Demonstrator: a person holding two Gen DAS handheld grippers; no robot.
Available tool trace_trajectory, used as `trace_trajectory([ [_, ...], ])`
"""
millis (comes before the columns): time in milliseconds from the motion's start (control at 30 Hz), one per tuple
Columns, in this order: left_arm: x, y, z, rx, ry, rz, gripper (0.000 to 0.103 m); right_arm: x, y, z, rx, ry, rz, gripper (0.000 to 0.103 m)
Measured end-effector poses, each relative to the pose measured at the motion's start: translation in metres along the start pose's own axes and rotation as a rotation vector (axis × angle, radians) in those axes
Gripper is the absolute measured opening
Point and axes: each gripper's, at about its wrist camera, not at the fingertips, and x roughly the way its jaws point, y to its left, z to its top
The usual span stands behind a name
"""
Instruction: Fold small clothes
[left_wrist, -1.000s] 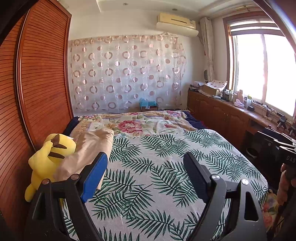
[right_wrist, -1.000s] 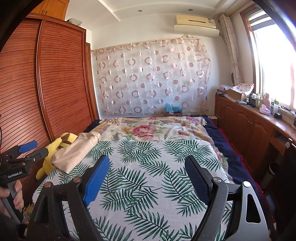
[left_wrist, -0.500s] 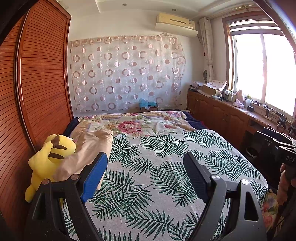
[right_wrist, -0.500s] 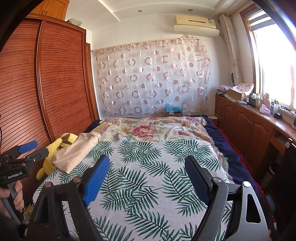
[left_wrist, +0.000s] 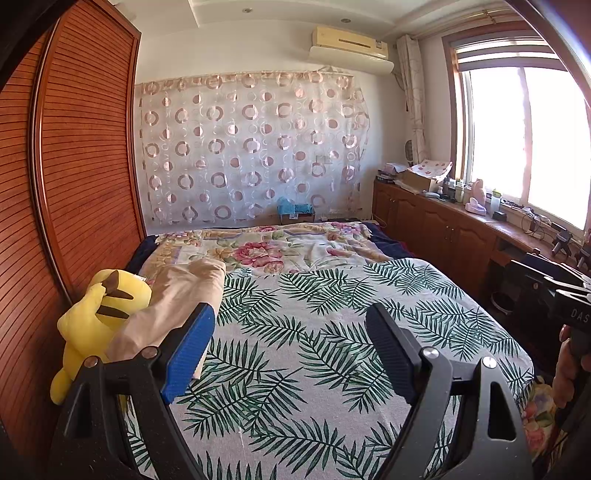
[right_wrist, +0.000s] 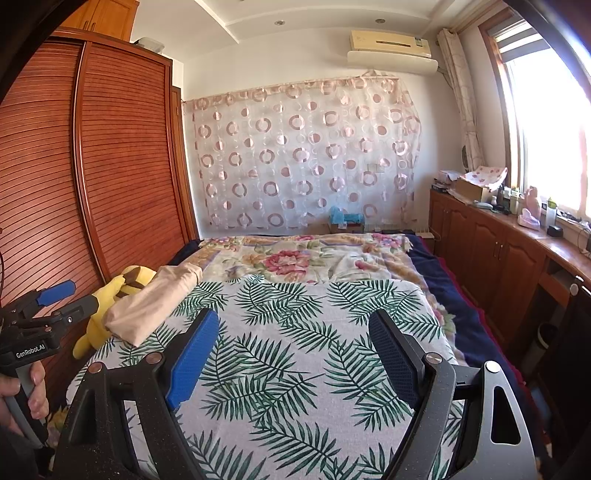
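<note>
Progress: judged at or near the start, or between items. No folding is under way.

Left gripper (left_wrist: 290, 350): fingers wide apart, nothing between them, held above the bed (left_wrist: 332, 369) and angled slightly down at it. It touches no fabric.

Right gripper (right_wrist: 295, 354): fingers likewise wide apart and empty, above the leaf-print cover (right_wrist: 295, 387), clear of it.

Garment: one beige cloth (left_wrist: 173, 299) lies at the left edge of the bed, along the side nearest the wardrobe (left_wrist: 74, 166), just beside and partly against a yellow plush toy (left_wrist: 99, 317). In the right wrist view the cloth (right_wrist: 151, 302) shows smooth, straight edges and an oblong shape. It looks folded or rolled already, though I cannot confirm this from these angles.

Work area: the middle of the leaf-print cover carries no garment. No other small clothes are visible on the bed.

Outstanding: if the beige cloth is unfolded stock, it must be brought to the open centre, spread and folded. If it is finished work, a further garment has to be fetched from out of view.
</note>
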Motion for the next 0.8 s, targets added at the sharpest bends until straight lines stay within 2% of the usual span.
trace_trajectory([
  [800, 0.0004, -0.0002, -0.0014, 0.002, -0.001, 0.001, 0.084, -0.0005, -0.0025, -0.0011, 0.001, 0.001, -0.010, 0.085],
])
